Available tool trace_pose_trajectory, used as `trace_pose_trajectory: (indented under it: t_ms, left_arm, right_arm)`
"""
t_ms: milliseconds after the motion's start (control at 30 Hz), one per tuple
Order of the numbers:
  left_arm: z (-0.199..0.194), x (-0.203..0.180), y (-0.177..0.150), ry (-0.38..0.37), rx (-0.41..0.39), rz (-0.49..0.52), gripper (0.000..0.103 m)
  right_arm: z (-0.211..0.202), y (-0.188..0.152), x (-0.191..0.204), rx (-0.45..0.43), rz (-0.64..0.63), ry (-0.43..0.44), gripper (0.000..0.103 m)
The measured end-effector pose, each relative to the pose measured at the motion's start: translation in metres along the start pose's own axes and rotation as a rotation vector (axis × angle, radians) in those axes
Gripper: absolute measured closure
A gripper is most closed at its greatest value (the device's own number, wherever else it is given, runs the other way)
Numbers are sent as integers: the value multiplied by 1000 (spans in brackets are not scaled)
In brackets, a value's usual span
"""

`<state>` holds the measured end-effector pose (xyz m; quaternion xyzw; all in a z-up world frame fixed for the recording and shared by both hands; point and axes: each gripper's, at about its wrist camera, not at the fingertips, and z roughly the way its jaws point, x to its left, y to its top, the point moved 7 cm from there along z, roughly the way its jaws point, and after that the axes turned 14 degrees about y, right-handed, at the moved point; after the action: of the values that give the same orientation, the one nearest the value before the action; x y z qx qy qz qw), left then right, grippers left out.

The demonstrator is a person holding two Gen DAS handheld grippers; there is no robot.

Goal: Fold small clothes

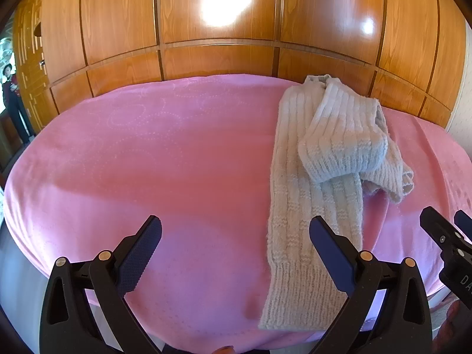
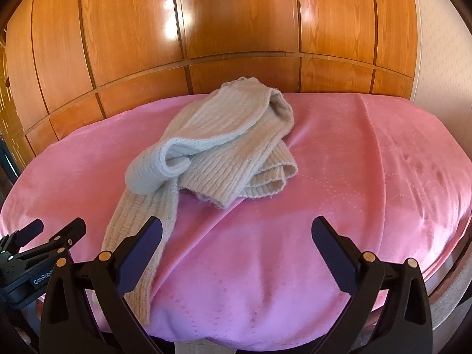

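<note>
Left tool (image 1: 236,242) is wide open w/ nothing between its fingers, held low over the near part of the pink cover (image 1: 147,153). Its left finger (image 1: 141,253) is over bare pink; its right finger (image 1: 333,253) overlaps the lower part of the knit garment (image 1: 315,177) in the picture, contact can't be told.

In the left wrist view the garment sits right of centre: a cream/grey ribbed knit. One long strip runs from the upper middle-right down to the lower edge, ribbed hem at the near rim of the cover. A thicker folded part lies across the strip's upper half, and a cuff end sticks out toward the right. The other tool shows at the lower right edge of that frame, apart from the knit.

Right tool (image 2: 236,242) is also wide open and empty, over bare pink cover (image 2: 339,162) in the lower centre. Its left finger (image 2: 141,253) overlaps the long strip of the garment (image 2: 224,147); touch can't be told. In this view the bunched, folded bulk lies upper centre, the strip trailing down to the lower left. The left tool appears at the lower left edge.

Behind, glossy wooden panels (image 1: 206,29) fill the top of both frames. A person (image 1: 11,100) stands at the far left edge of the left wrist view.
</note>
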<state>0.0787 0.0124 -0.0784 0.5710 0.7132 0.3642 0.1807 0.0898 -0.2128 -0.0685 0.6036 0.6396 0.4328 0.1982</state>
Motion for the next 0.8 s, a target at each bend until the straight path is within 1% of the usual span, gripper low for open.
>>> trace_pose_trajectory:
  t_ms: [400, 533, 667, 733, 800]
  left_arm:
    - [7, 1, -1, -1, 21, 5, 4]
    - [13, 0, -2, -32, 45, 18, 4]
    - [26, 4, -4, -79, 105, 14, 4]
    - [30, 9, -6, -98, 122, 2, 4]
    - [33, 14, -8, -121, 136, -17, 4]
  right_arm:
    - [-1, 11, 7, -21, -37, 44, 2]
    - [0, 19, 9, -29, -71, 54, 2]
    - [2, 36, 18, -50, -143, 90, 2]
    - [7, 45, 28, -56, -202, 112, 4]
    - [18, 54, 46, -54, -298, 136, 8]
